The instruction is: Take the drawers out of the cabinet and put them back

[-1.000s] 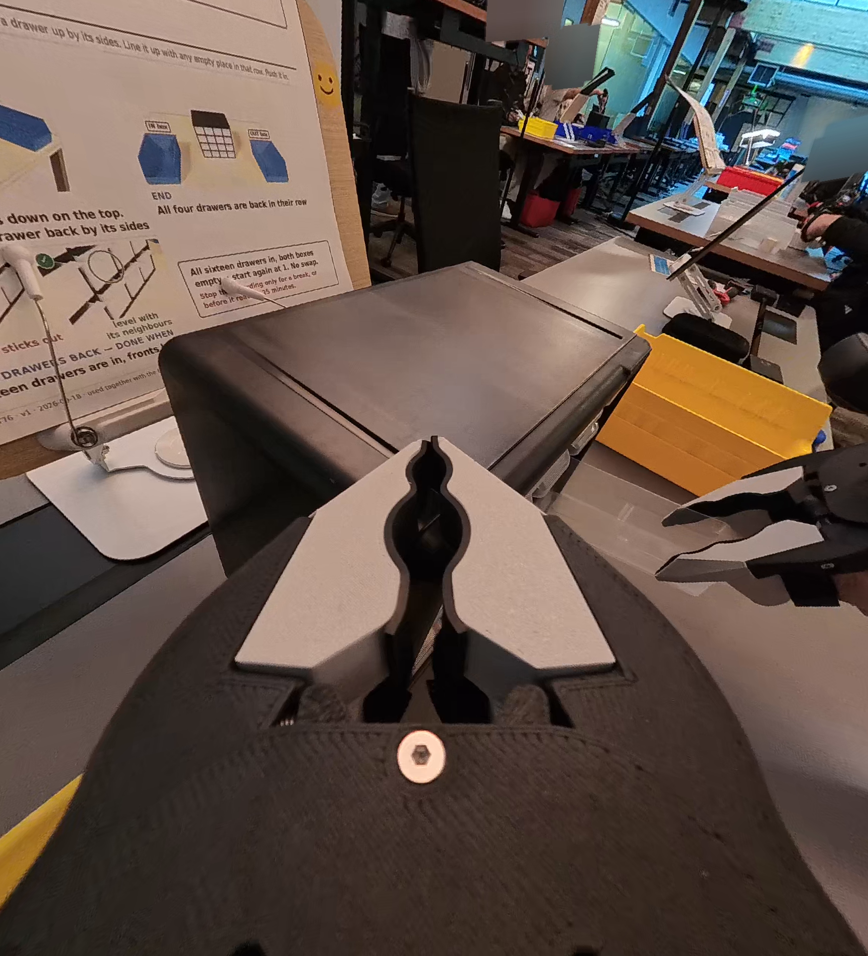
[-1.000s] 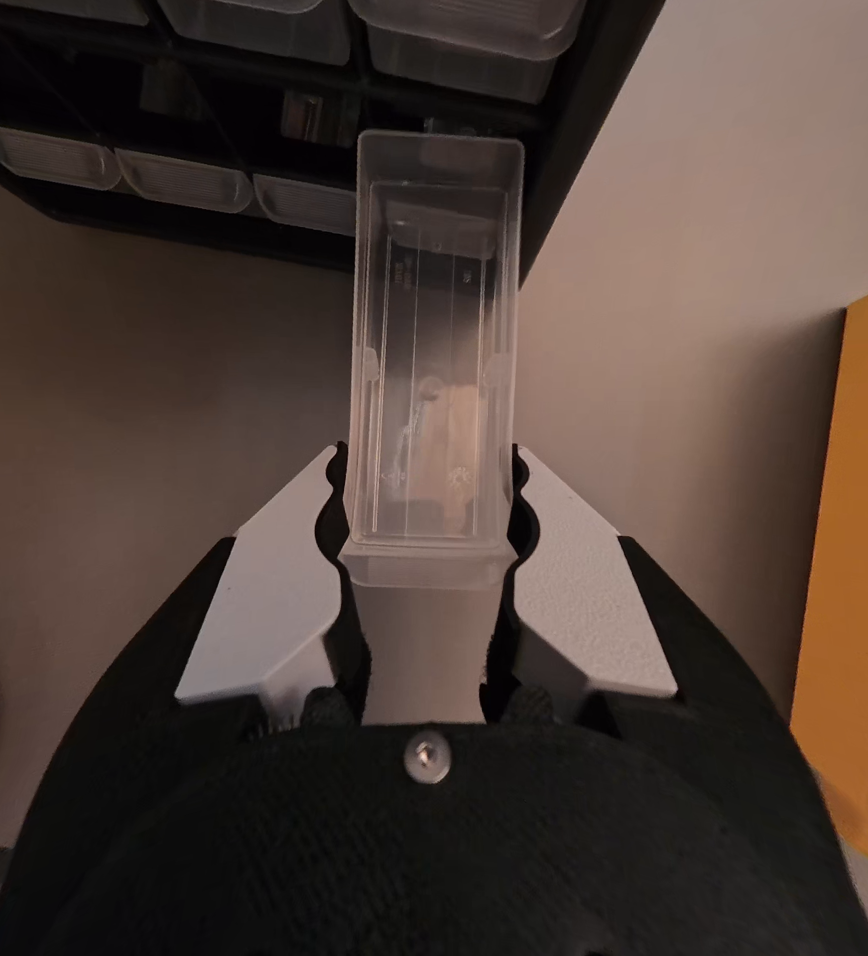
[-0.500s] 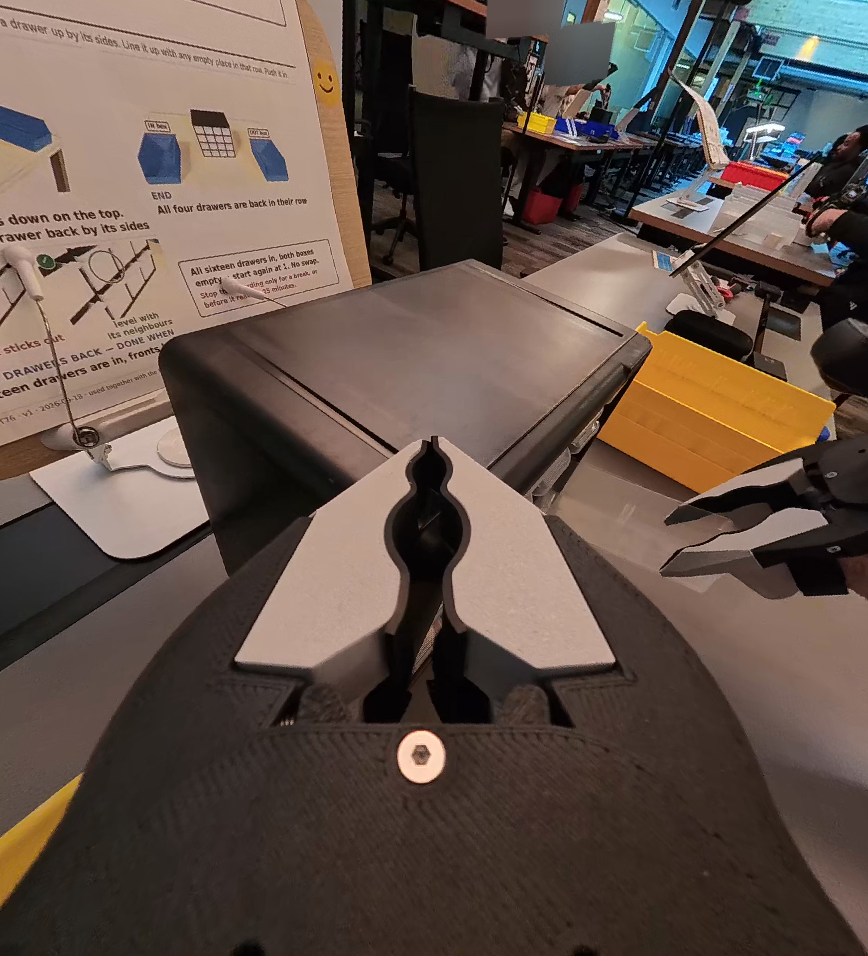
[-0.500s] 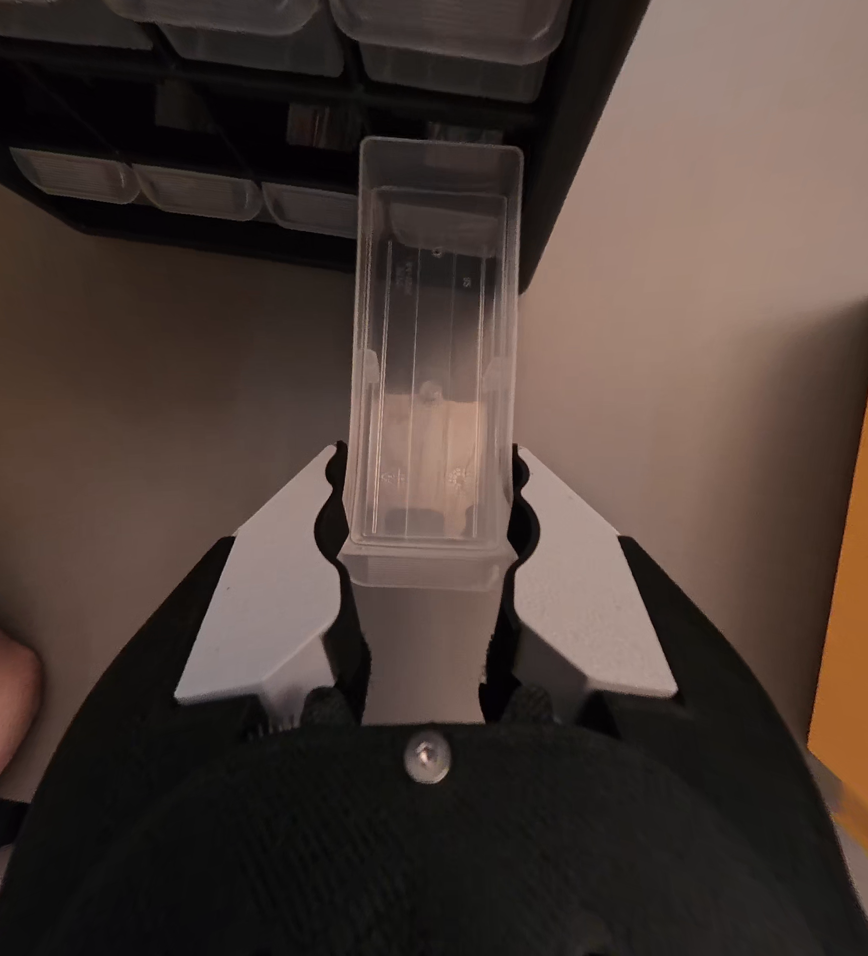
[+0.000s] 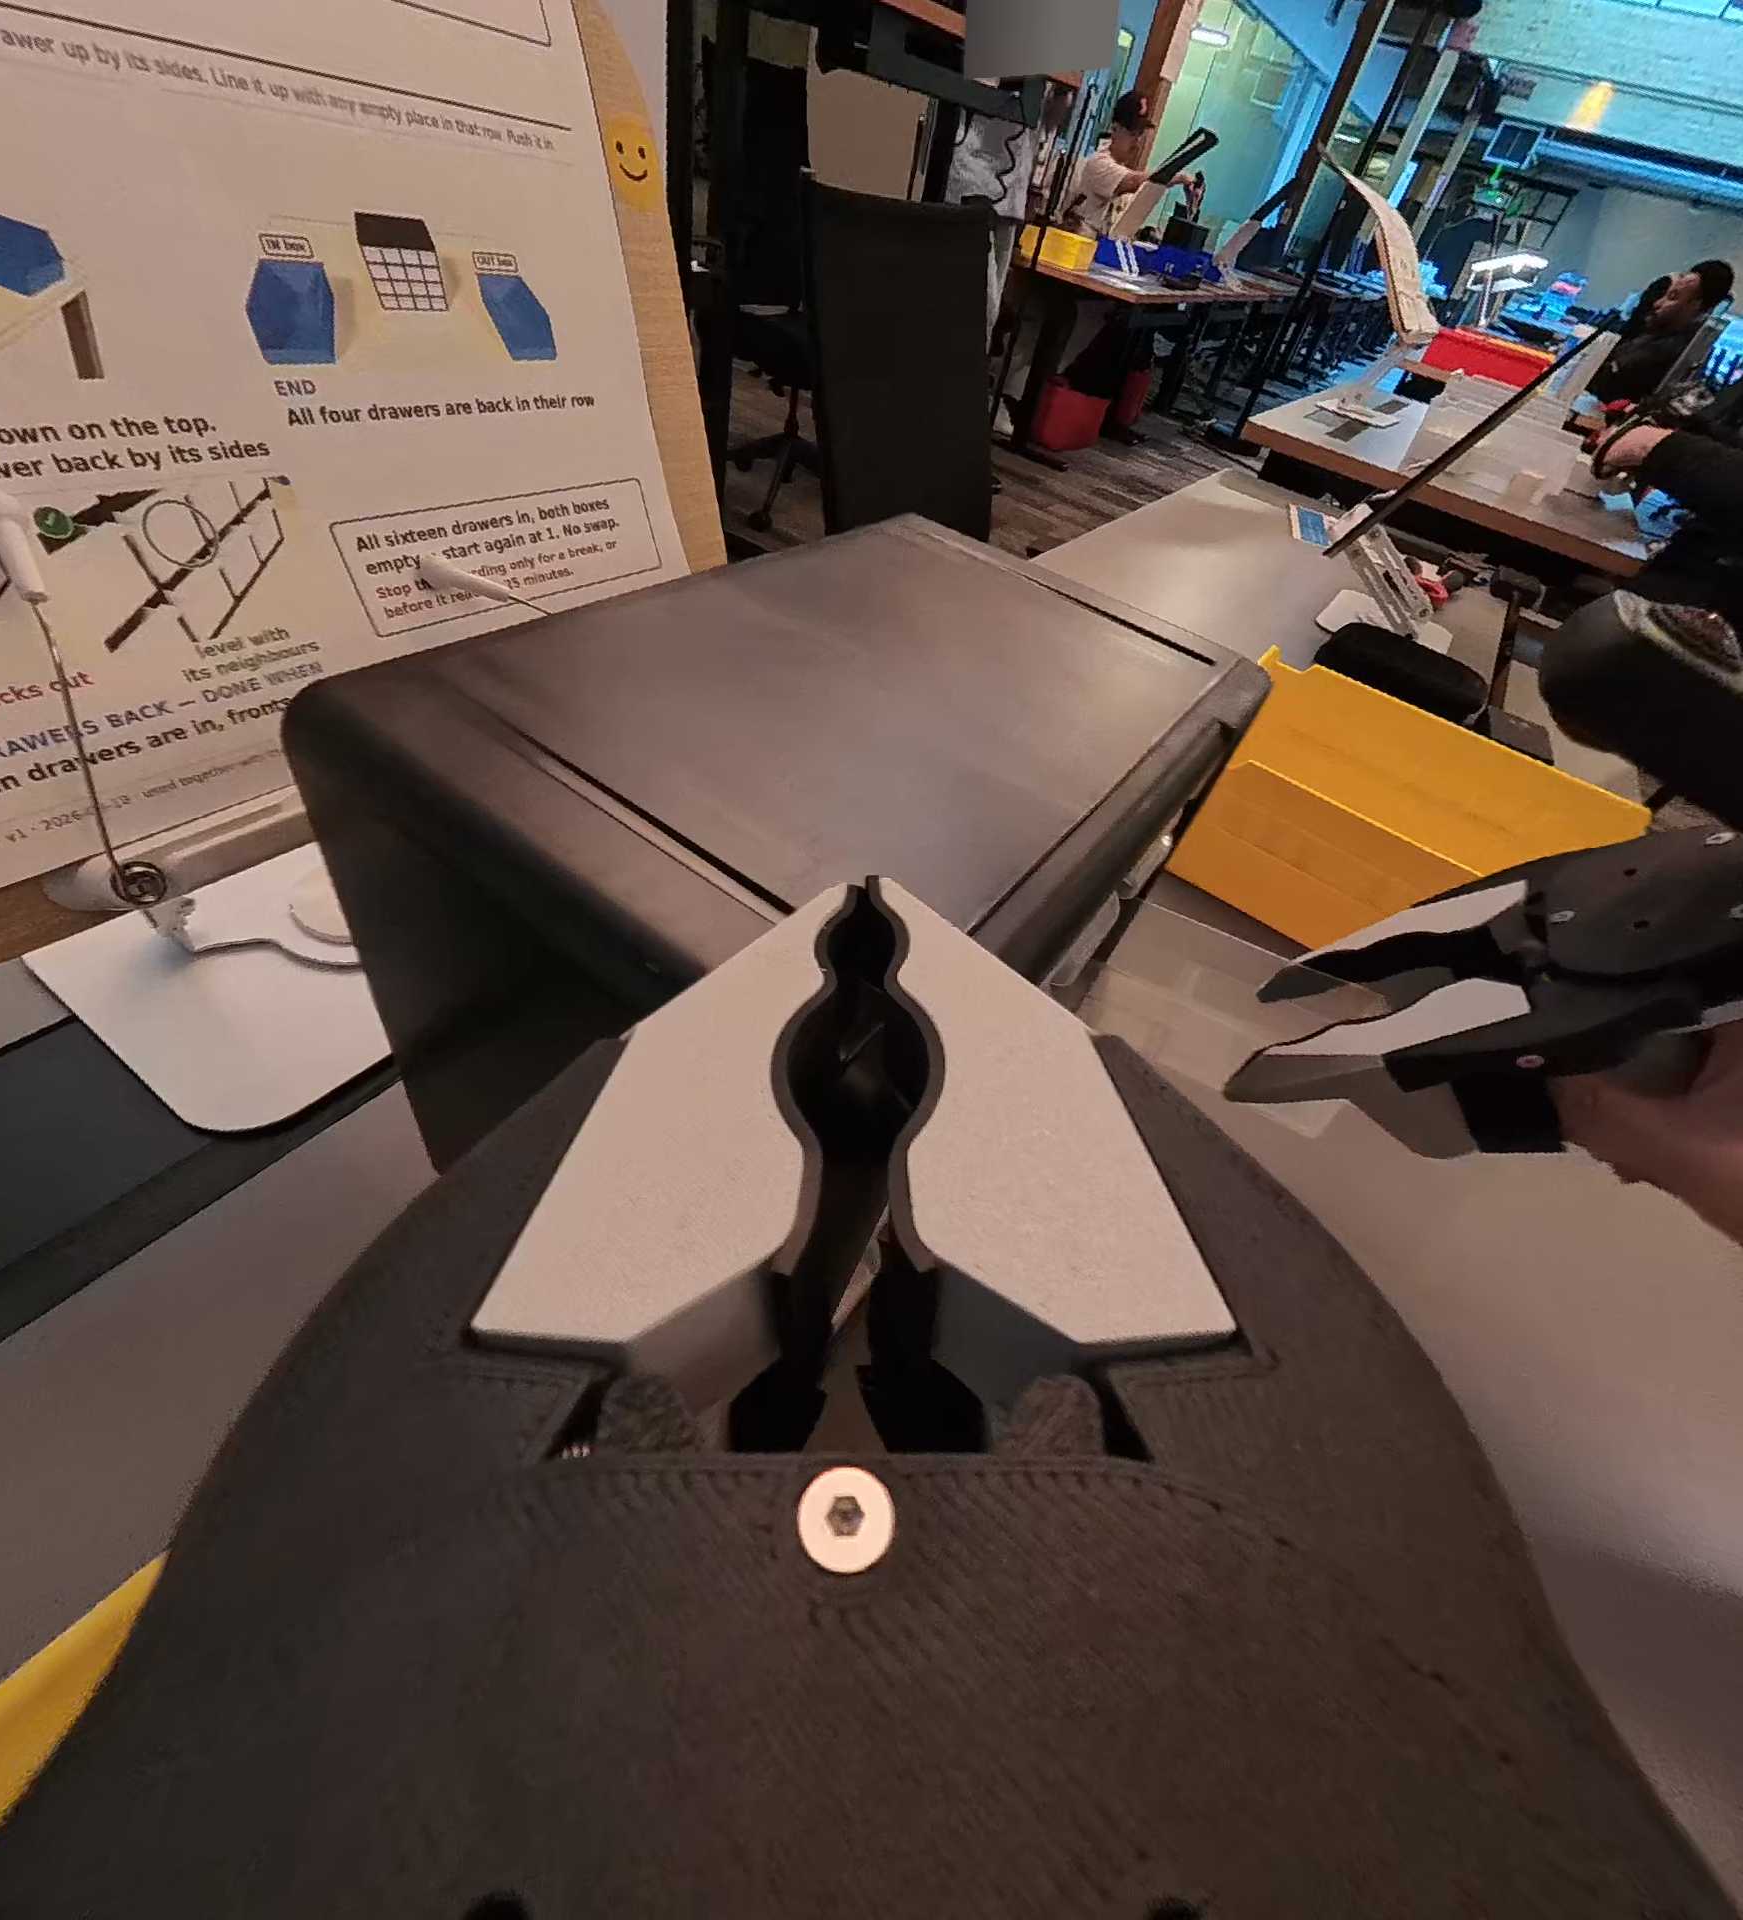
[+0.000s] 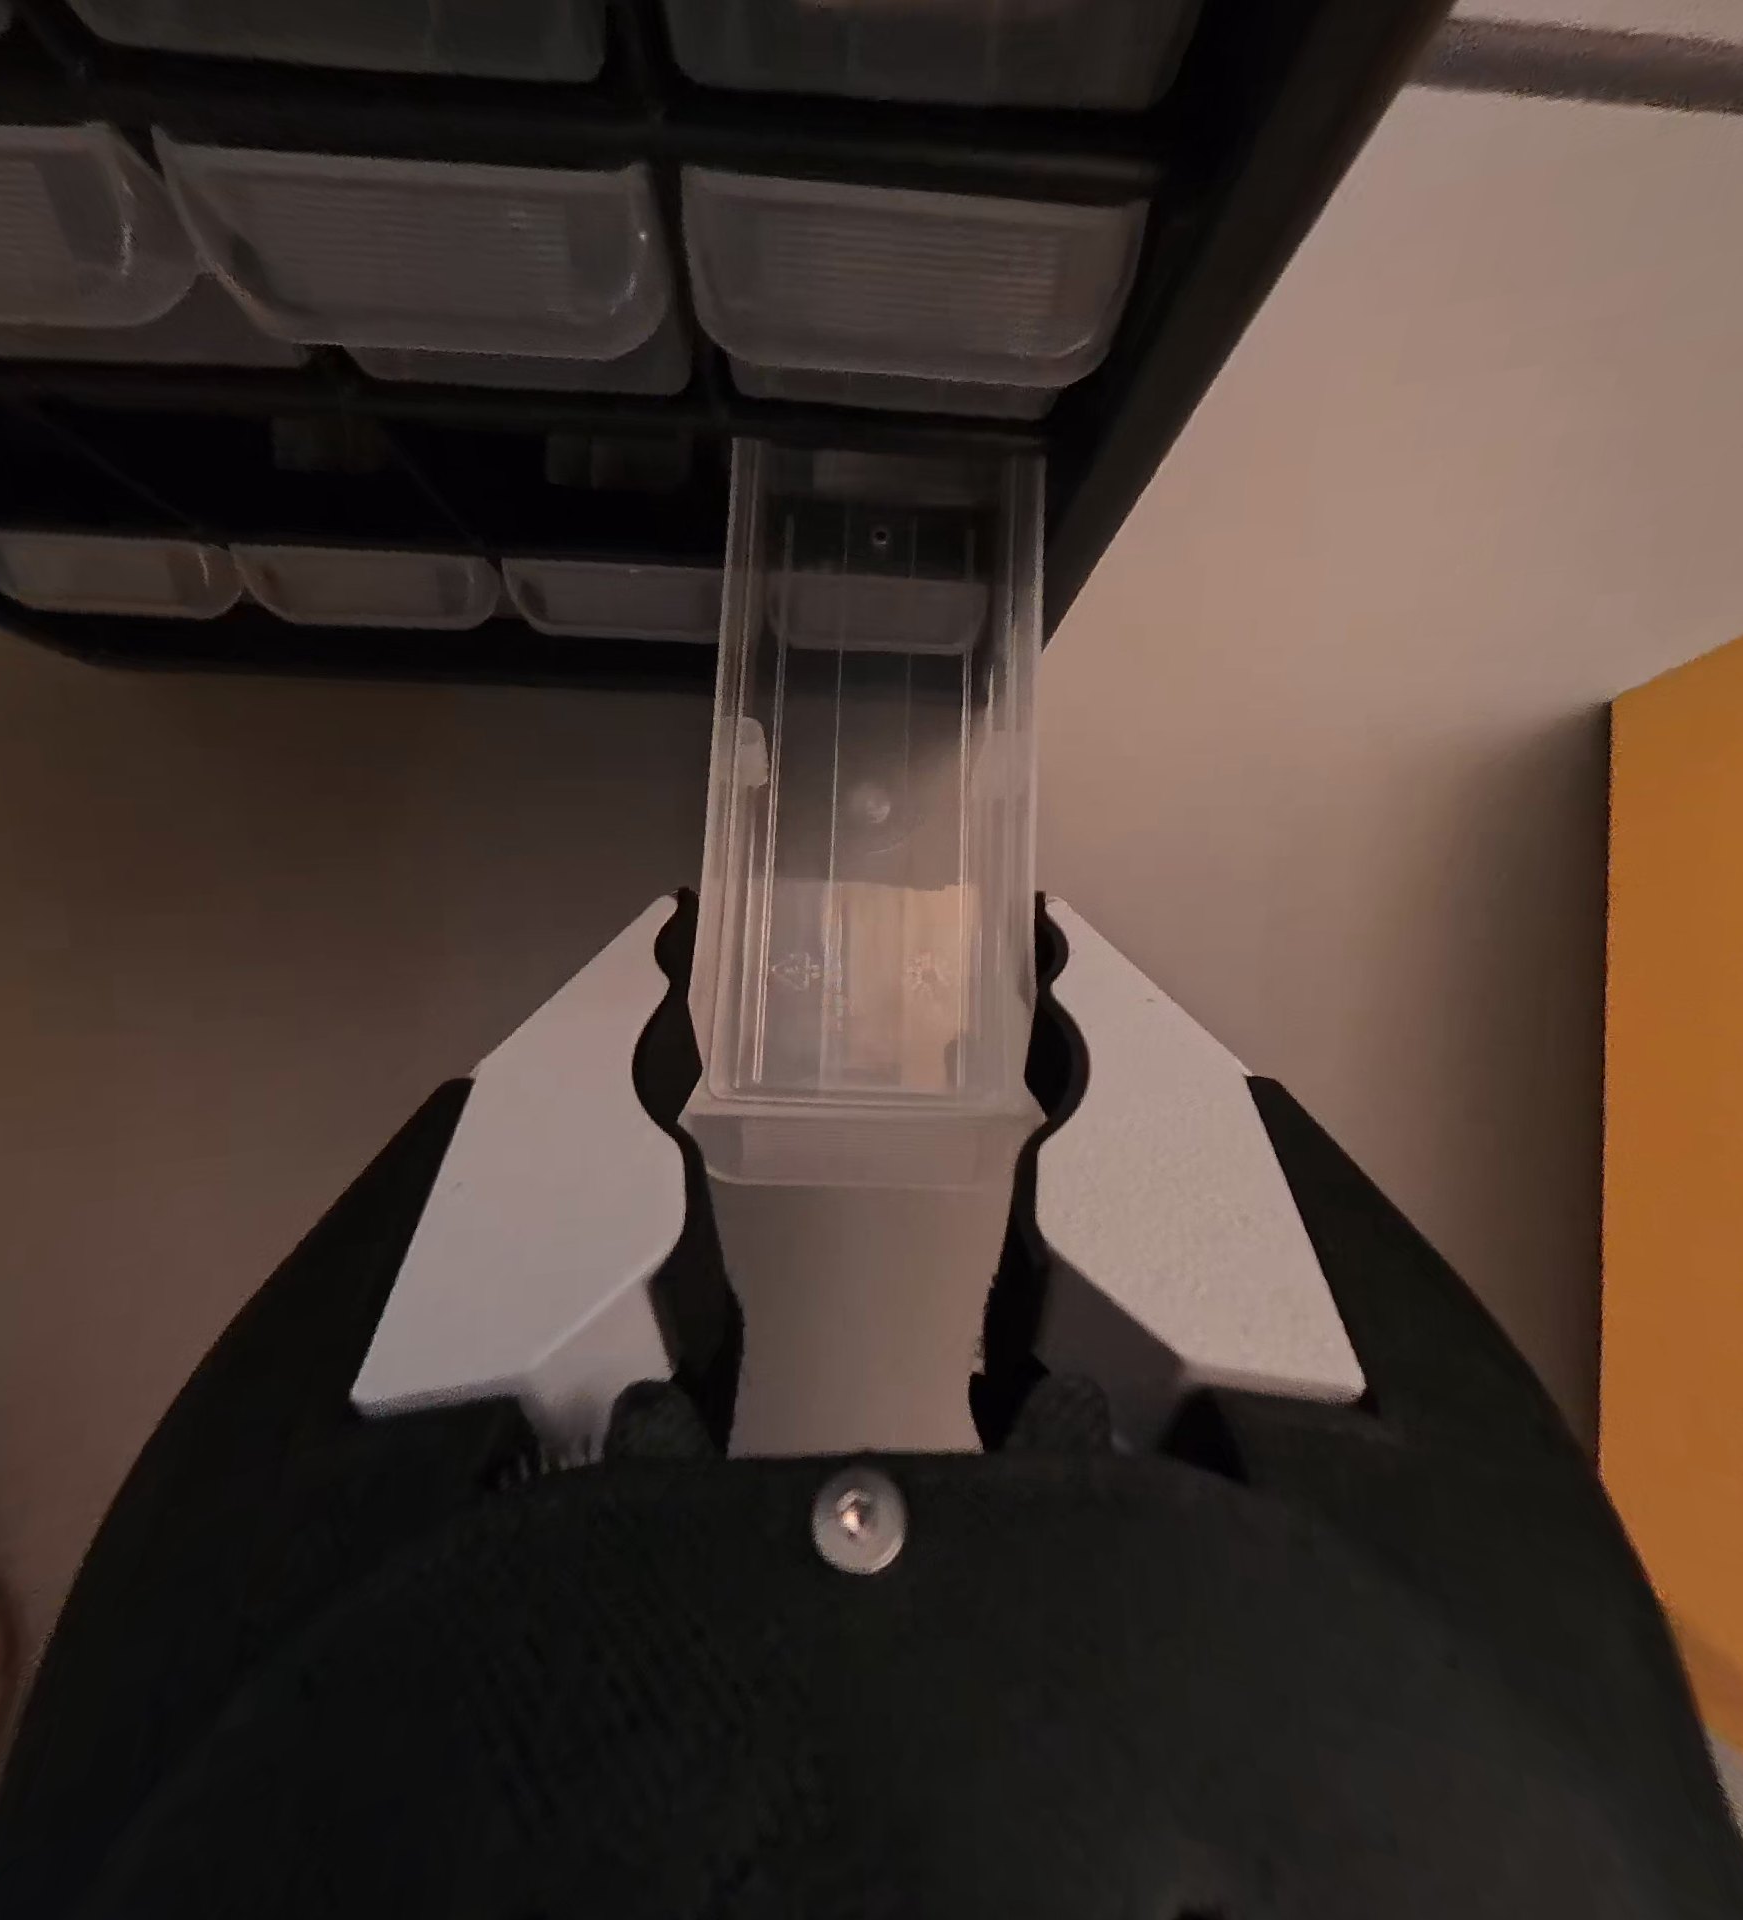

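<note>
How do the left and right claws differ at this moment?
The left claw is shut and empty; the right claw is shut on a clear drawer. The left sits by the cabinet top; the right faces its drawer front. Both are grey-fingered on black bodies.

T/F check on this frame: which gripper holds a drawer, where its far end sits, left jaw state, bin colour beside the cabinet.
1. The right gripper clamps a clear drawer by its sides. True.
2. The drawer's far end is at a slot in the cabinet. True.
3. The left gripper is wide open. False: shut, holding nothing.
4. The bin beside the cabinet is blue. False: yellow.
5. The left gripper holds a drawer. False: only the right does.
</note>
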`<move>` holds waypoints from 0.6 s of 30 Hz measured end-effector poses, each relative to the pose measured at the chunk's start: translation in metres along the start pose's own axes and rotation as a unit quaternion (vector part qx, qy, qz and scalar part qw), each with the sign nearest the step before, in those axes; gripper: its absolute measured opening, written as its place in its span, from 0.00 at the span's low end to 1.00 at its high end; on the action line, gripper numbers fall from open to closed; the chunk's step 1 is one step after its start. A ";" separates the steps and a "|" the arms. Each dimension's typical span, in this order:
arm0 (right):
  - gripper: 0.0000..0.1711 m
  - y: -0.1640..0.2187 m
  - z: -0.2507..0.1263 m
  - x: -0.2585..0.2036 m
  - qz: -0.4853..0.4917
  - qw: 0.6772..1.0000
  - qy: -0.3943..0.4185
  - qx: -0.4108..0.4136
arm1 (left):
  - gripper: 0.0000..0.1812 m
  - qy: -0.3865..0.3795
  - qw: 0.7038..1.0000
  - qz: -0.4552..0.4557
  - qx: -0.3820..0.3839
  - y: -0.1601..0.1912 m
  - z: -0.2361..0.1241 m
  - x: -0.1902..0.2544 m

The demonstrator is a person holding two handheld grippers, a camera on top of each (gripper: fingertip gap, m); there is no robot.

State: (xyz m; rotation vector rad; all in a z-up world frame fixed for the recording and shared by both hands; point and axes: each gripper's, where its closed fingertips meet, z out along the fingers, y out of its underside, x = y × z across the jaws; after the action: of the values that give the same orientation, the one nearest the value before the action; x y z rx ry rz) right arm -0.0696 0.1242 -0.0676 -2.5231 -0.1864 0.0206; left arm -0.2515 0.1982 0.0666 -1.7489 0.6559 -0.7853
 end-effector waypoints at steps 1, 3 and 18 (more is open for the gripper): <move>0.36 -0.002 0.003 0.000 0.003 1.000 0.004 0.007 | 0.00 0.001 1.000 0.001 -0.001 0.000 0.001 0.001; 0.36 -0.005 0.008 0.000 0.008 1.000 0.010 0.021 | 0.00 -0.002 1.000 0.008 -0.004 0.000 0.002 0.002; 0.50 -0.030 -0.014 -0.003 -0.130 0.954 -0.046 0.267 | 0.00 -0.008 1.000 0.010 -0.008 0.000 0.002 0.002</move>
State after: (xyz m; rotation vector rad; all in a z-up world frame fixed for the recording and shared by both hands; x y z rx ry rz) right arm -0.0756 0.1398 -0.0393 -1.9437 -0.4816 0.0735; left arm -0.2489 0.1976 0.0661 -1.7595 0.6689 -0.7526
